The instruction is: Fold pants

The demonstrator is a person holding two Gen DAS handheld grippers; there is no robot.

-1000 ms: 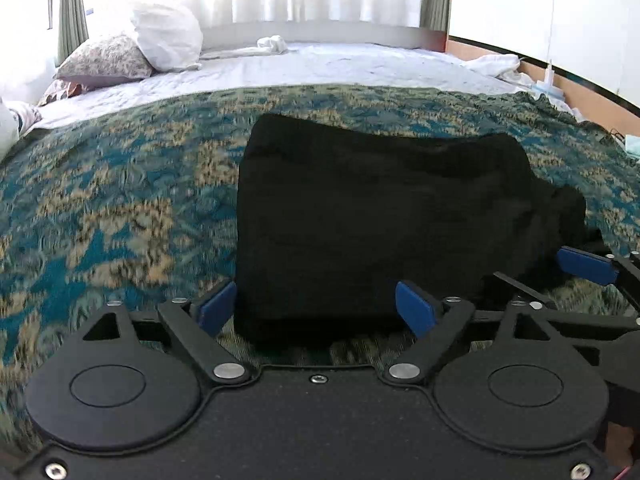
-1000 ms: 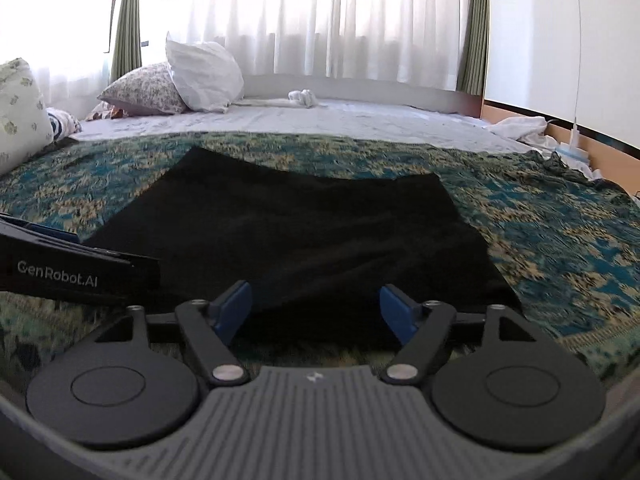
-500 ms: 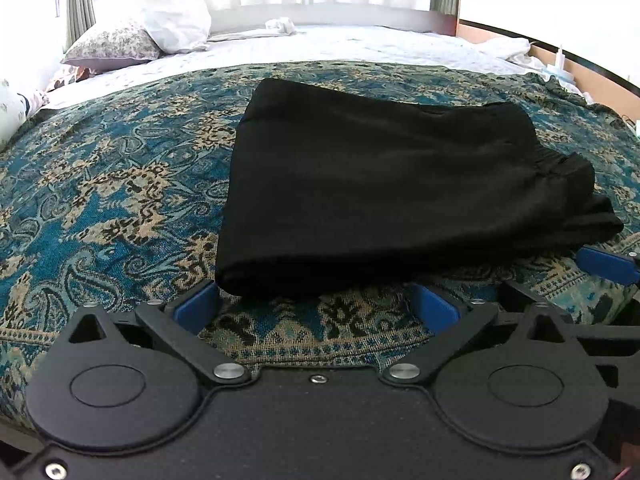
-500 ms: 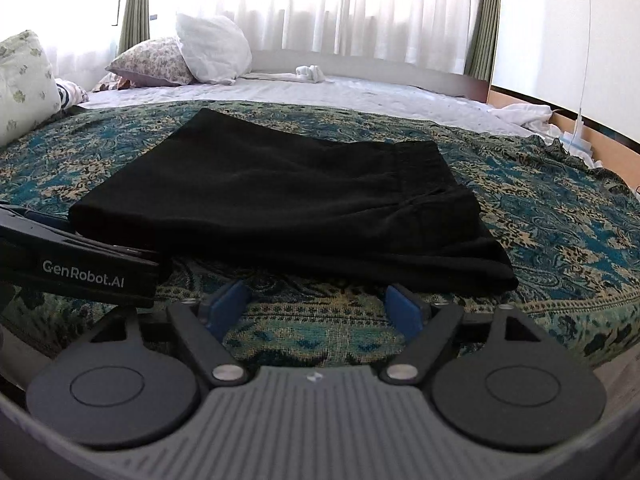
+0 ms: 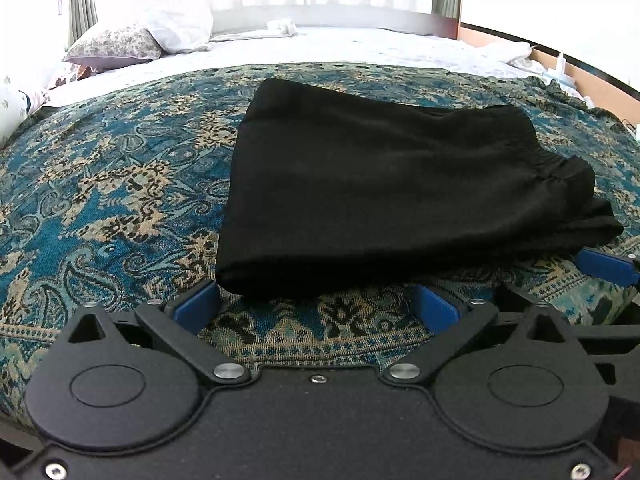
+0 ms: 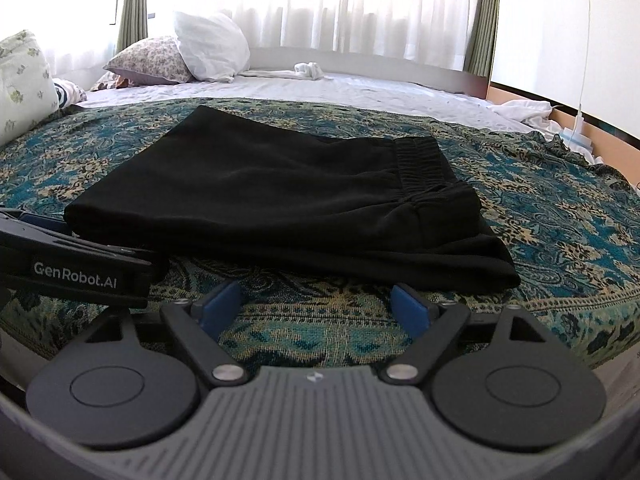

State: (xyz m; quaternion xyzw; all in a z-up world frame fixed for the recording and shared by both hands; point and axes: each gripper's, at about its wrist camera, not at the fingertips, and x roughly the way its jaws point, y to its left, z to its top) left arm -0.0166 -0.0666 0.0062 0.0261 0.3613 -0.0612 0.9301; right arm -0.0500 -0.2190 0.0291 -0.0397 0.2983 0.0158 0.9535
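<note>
The black pants [image 5: 384, 184] lie folded in a flat rectangle on the patterned bedspread, elastic waistband to the right; they also show in the right wrist view [image 6: 288, 200]. My left gripper [image 5: 316, 306] is open and empty, just short of the fold's near edge. My right gripper [image 6: 316, 304] is open and empty, a little in front of the pants. One blue finger of the right gripper [image 5: 604, 266] shows at the right of the left wrist view. The left gripper's body [image 6: 80, 276] shows at the left of the right wrist view.
The teal and tan bedspread [image 5: 104, 200] covers the near half of the bed. Beyond it is a white sheet [image 6: 360, 88] with pillows [image 6: 208, 52] at the far left. A wooden bed frame edge [image 5: 592, 84] runs along the right. Curtains hang behind.
Both grippers have drawn back from the pants and risen. One second ago their fingers were at the fold's near edge; now bedspread shows between fingers and pants.
</note>
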